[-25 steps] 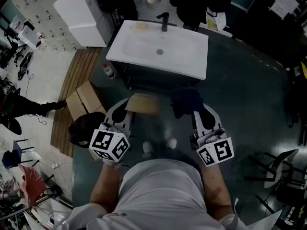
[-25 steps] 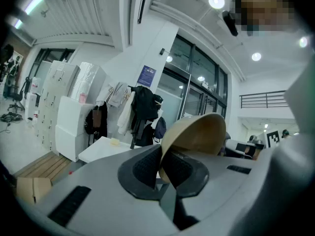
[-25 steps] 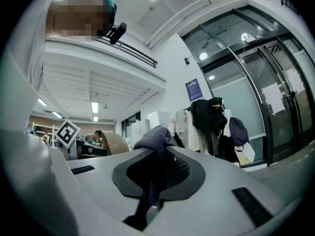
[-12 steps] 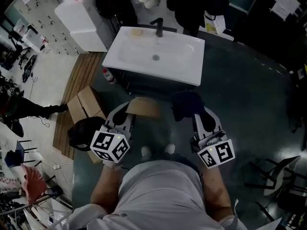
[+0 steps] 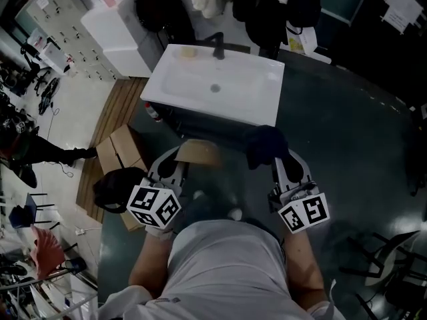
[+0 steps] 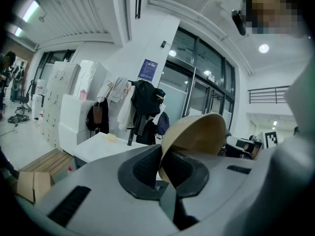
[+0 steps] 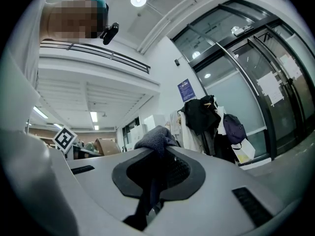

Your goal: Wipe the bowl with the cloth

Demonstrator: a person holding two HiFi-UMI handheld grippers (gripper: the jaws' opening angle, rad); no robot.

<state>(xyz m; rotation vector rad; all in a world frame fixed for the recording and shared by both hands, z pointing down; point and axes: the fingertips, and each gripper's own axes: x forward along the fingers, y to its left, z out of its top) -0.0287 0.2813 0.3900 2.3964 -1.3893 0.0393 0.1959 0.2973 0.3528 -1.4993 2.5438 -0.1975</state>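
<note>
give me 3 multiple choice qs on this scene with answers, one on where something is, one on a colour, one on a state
1. Where is the white sink in the head view?
A. ahead of the person, beyond the bowl and cloth
B. behind the person
C. on the wooden decking

2. What colour is the bowl?
A. red
B. tan
C. green

3. What state are the right tongs in?
A. open and empty
B. shut on the bowl
C. shut on the cloth

Answers:
1 A: the sink lies past both held things, toward the top of the head view.
2 B: the bowl shows tan where the left tongs grip its rim.
3 C: the right gripper view shows the dark cloth pinched between the jaws.
</note>
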